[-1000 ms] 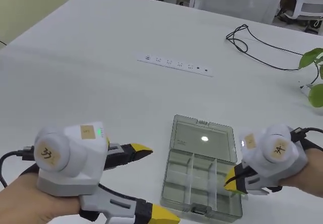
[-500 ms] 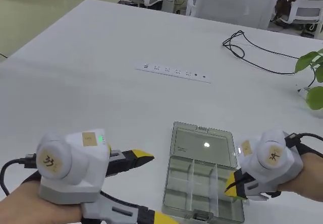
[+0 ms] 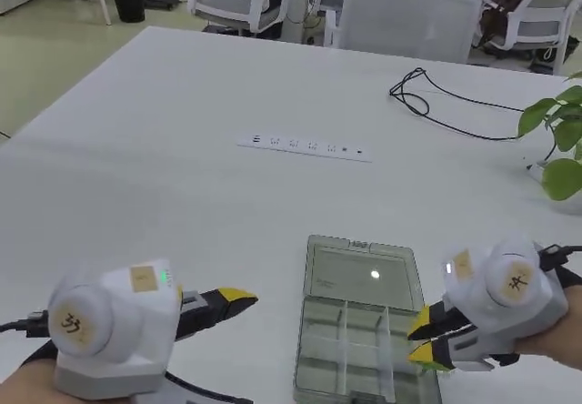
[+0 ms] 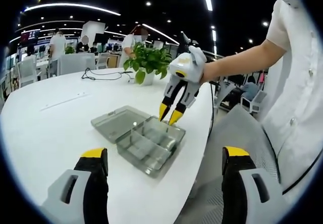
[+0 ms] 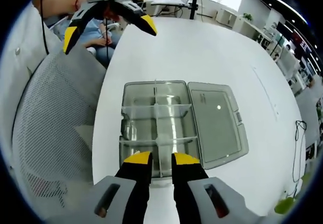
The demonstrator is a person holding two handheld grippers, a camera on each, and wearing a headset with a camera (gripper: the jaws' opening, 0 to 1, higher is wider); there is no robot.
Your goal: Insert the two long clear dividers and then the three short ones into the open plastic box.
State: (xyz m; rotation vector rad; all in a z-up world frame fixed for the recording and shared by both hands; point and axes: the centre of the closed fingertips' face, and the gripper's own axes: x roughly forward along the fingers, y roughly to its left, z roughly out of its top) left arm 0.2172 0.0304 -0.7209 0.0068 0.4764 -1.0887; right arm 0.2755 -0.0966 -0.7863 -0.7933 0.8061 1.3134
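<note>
Right now the person is holding the left gripper [image 4: 164,153] low over the white table [image 3: 182,195], its yellow-tipped jaws standing spread wide with nothing between them. The right gripper [image 5: 161,158] is hovering at one edge of the open clear plastic box [image 5: 135,128], with its jaws parted only a sliver and gripping nothing. Clear dividers [image 5: 161,105] are sitting upright inside the box. Its lid [image 3: 359,272] is lying flat on the table, toward a white power strip [image 3: 305,146].
</note>
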